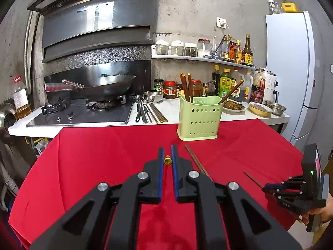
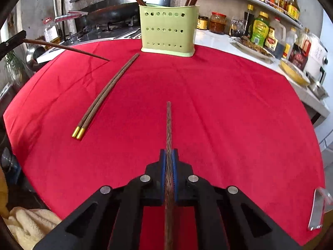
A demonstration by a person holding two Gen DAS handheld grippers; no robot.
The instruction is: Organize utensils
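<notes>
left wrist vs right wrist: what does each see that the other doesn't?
Left wrist only: wall socket, yellow box up high at the right. Right wrist only: cream towel, gold caps of the lying chopstick pair. Both: green holder, red cloth, part of that pair.

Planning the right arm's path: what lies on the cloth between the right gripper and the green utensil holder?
In the right wrist view, only bare red tablecloth separates the right gripper from the green holder. The chopstick pair lies off to the left.
</notes>
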